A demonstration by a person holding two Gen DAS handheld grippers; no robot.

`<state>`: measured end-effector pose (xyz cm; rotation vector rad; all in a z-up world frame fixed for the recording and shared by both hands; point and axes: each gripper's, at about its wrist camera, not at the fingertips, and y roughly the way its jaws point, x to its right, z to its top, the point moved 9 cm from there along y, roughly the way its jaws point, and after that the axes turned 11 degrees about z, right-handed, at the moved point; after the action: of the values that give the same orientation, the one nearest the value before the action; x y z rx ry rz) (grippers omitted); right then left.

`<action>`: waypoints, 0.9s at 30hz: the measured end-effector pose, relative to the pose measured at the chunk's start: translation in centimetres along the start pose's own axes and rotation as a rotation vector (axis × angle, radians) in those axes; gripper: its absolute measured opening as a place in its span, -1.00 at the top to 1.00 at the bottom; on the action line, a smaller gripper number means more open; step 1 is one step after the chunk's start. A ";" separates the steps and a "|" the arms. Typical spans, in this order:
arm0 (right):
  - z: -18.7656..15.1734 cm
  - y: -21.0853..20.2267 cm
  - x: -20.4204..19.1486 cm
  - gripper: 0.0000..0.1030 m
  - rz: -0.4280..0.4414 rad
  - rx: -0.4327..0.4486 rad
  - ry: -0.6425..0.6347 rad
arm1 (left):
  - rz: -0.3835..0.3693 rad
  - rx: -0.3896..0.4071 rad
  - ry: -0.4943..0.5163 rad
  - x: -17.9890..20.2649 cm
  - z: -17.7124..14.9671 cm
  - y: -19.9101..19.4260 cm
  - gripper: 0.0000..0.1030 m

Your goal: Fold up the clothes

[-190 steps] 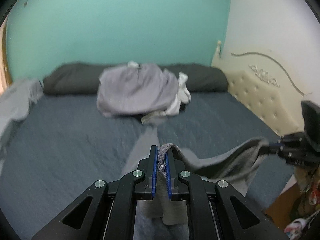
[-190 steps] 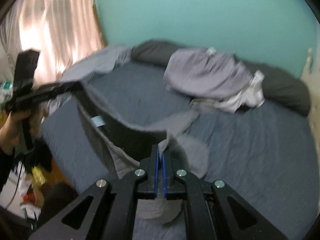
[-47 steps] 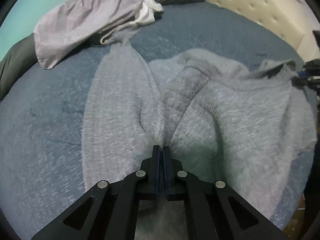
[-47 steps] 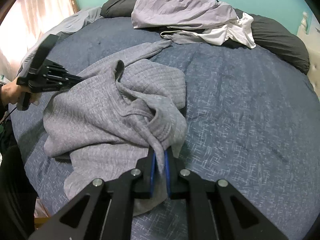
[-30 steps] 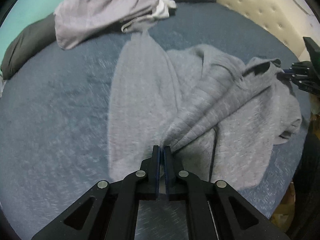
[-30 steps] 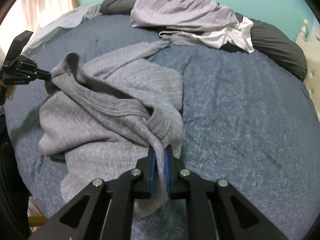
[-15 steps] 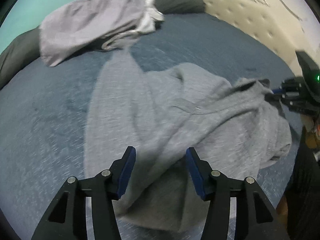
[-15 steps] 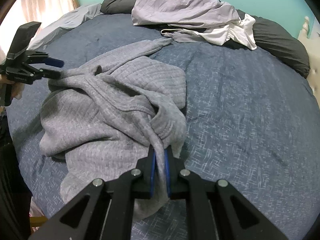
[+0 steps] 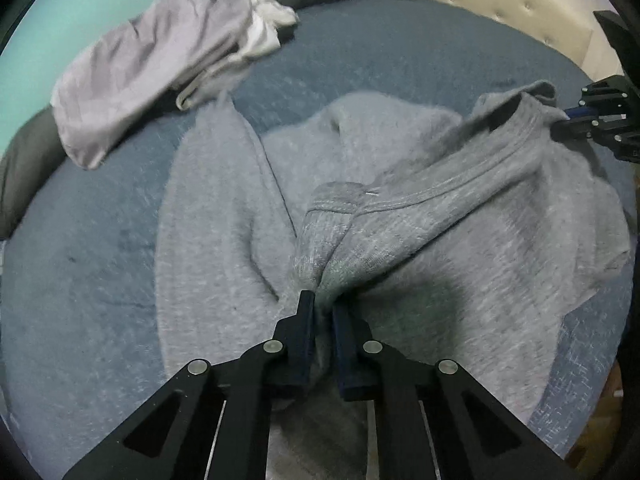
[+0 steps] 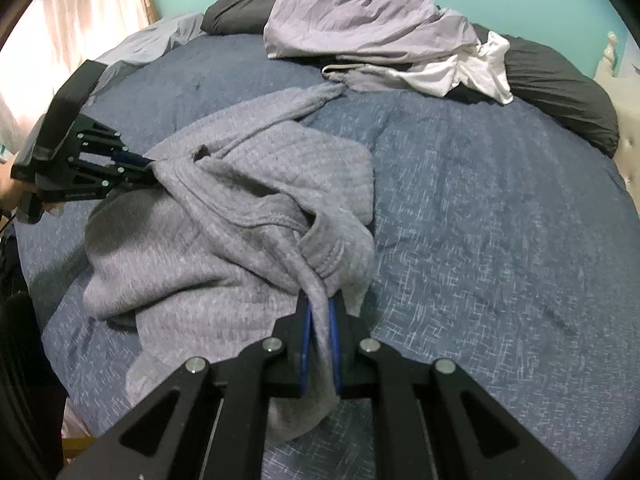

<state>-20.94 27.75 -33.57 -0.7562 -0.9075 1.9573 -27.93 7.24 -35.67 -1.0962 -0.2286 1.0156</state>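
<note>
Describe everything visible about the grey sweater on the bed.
The grey sweater is a heathered, textured knit with a ribbed neckband, lying crumpled on the blue bedspread. One sleeve stretches toward the pile of clothes near the dark pillows. The right gripper is shut on the ribbed band at one end. The left gripper is closing, with a bunched fold of knit between its fingers. The band runs taut between the two grippers; the body sags in loose folds.
</note>
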 end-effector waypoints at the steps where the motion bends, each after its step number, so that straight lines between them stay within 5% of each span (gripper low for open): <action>1: 0.4 -0.6 -0.2 0.86 -0.002 0.015 -0.002 | 0.018 0.016 0.001 -0.4 0.2 -0.9 0.84; 11: 9.3 -12.8 -4.8 0.87 -0.063 0.233 -0.116 | 0.215 0.252 -0.090 -8.0 5.5 -18.2 0.85; 21: 21.0 -33.5 -11.1 0.88 -0.224 0.501 -0.295 | 0.356 0.526 -0.218 -14.2 13.3 -41.2 0.92; 27: 25.4 -44.8 -14.1 0.88 -0.314 0.614 -0.349 | 0.394 0.616 -0.242 -15.0 16.2 -50.6 0.93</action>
<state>-14.57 25.26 19.38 0.0789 -0.5202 1.9495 -17.45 1.74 18.24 -0.4596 0.1147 1.4496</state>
